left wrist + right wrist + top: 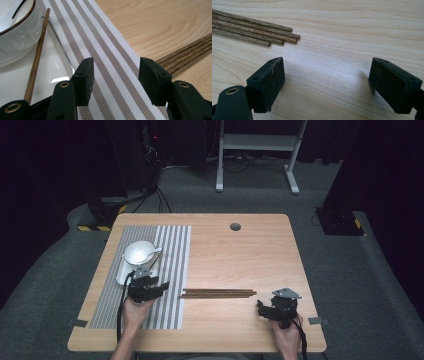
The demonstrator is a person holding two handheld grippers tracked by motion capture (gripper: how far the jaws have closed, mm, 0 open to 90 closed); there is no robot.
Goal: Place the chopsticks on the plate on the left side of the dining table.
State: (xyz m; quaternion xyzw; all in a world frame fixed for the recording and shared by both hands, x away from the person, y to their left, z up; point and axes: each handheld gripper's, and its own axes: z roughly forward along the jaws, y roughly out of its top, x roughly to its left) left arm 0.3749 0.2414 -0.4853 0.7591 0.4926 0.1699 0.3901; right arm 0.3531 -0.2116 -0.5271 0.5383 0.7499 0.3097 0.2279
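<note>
Here the left gripper hovers over the striped placemat with jaws apart and empty; the right gripper gapes wide over bare table. The chopsticks lie between them, one beside the bowl.

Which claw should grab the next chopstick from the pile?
Right, probably. The right claw is open, empty and faces the chopstick pile tips. The left claw, also empty, is over the striped placemat.

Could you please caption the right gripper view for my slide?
Open right tongs hover over the wooden table near four chopsticks.
</note>
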